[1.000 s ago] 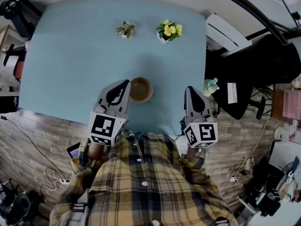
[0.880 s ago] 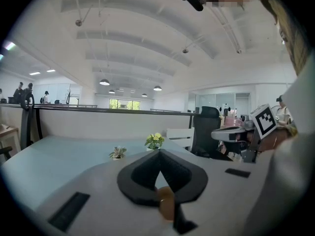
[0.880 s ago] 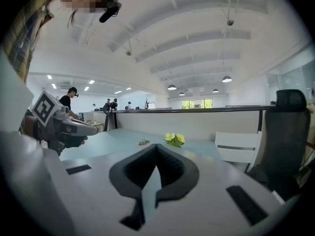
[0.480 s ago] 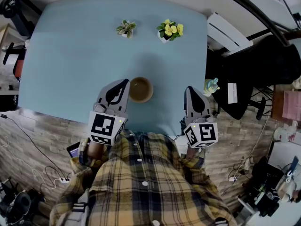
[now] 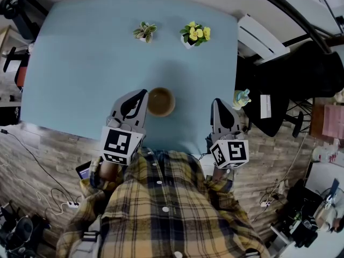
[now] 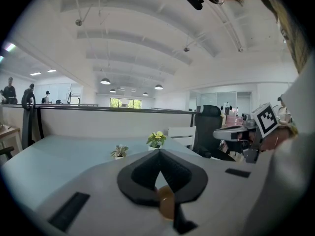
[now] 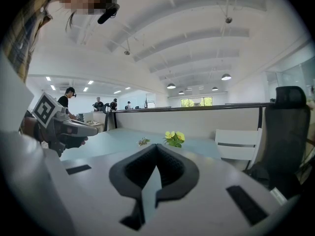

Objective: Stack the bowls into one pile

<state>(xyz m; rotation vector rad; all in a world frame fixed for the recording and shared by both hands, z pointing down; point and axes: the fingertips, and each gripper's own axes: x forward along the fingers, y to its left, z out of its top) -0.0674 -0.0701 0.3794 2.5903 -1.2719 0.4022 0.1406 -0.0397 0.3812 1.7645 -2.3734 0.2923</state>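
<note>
A brown bowl [image 5: 160, 101] sits on the light blue table [image 5: 80, 69] near its front edge; whether more bowls are nested in it I cannot tell. My left gripper [image 5: 143, 93] hangs just left of the bowl, apart from it, jaws shut and empty. In the left gripper view the bowl [image 6: 166, 204] shows as a brown patch behind the shut left gripper [image 6: 158, 154]. My right gripper [image 5: 216, 101] is at the table's right front corner, well right of the bowl, shut with nothing in it. The right gripper view shows the right gripper [image 7: 157, 149] closed over bare table.
Two small potted plants stand at the table's far side: a green one [image 5: 144, 32] and a yellow-flowered one [image 5: 194, 35]. A white chair [image 5: 258, 36] and a black office chair [image 5: 301, 79] stand right of the table. A small figurine [image 5: 241, 98] sits by the right edge.
</note>
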